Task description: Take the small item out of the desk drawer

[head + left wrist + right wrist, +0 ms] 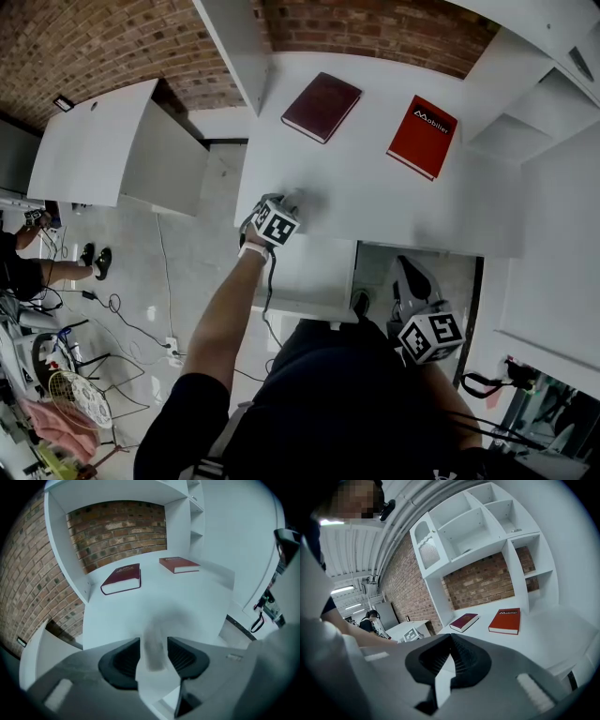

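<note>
I see my left hand-held gripper tipped steeply down over the near left part of the white desk, close to its near edge. In the left gripper view its two dark ribbed jaws stand fairly wide. The small pale-grey item sits in the gap between them, smeared by blur so I cannot make out its shape. A thin strip of white shows on either side of it, so the pads do not look pressed onto it. Just below that edge of the desk, a white drawer is pulled out towards me, and the item is over the desktop rather than in it. My right hand-held gripper hangs lower and to the right of the drawer, off the desk's near edge and well apart from the left one. Its jaws are narrow, with the tips meeting and nothing between them. On the far side of the desk lie two closed books. A dark maroon hardcover book is on the left and a bright red hardcover book with white lettering is on the right, near each other but not touching. Behind them runs a red brick wall, and white open shelving rises above the desk's far right.
</note>
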### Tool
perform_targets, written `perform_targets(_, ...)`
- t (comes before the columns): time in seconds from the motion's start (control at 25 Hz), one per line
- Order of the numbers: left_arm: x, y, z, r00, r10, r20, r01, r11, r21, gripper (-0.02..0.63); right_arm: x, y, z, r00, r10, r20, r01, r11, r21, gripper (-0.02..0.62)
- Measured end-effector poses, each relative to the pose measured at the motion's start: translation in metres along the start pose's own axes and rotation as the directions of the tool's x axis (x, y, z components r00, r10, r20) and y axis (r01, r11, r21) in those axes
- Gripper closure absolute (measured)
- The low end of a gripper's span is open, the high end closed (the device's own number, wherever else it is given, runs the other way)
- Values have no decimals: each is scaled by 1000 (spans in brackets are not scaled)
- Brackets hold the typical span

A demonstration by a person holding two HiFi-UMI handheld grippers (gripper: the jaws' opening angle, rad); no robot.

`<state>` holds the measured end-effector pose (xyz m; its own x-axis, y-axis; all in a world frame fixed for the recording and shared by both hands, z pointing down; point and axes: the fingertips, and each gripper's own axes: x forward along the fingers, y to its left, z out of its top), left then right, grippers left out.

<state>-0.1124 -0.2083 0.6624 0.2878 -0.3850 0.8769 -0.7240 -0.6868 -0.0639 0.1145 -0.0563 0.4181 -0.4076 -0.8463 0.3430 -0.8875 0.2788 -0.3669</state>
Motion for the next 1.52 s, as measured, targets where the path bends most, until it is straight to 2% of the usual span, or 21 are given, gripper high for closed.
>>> perform_targets(0.12, -5, 0, 1, 1000, 7, 14, -7, 1000, -10, 390, 0, -2, 1, 1000, 2, -2, -2, 1000, -6, 592)
perform_targets(0.32, -22, 1, 6, 998, 29, 60, -28, 999, -20, 388, 4, 4, 2, 1000, 19, -3, -19, 1000, -14, 592)
perform_targets(0.48, -51, 3, 27, 986, 50, 161, -43, 998, -51, 390, 7, 5, 3, 999, 33, 1, -33, 999, -23, 592)
perform_targets(0.64, -90, 0, 50, 958, 44, 284, -17, 995, -95, 389, 9, 6, 8, 999, 41, 12, -40, 999, -33, 592)
perform_targets(0.8, -149, -3, 80, 910, 59, 411, -13, 993, -115, 396, 12, 7, 11, 999, 50, 18, -50, 998, -36, 592)
perform_targets(1.04, -220, -24, 98, 824, 73, 562, 26, 986, -166, 434, 20, 11, 21, 996, 76, 40, -74, 996, -54, 592)
perform_targets(1.2, -257, -37, 101, 778, 87, 622, 39, 982, -186, 466, 25, 17, 32, 994, 98, 58, -93, 993, -79, 592)
perform_targets(1.36, -290, -44, 104, 723, 134, 677, 37, 972, -231, 504, 33, 25, 44, 989, 130, 73, -123, 988, -97, 592)
perform_targets(1.52, -313, -55, 101, 689, 168, 705, 32, 965, -261, 551, 38, 35, 56, 982, 163, 93, -151, 980, -127, 592)
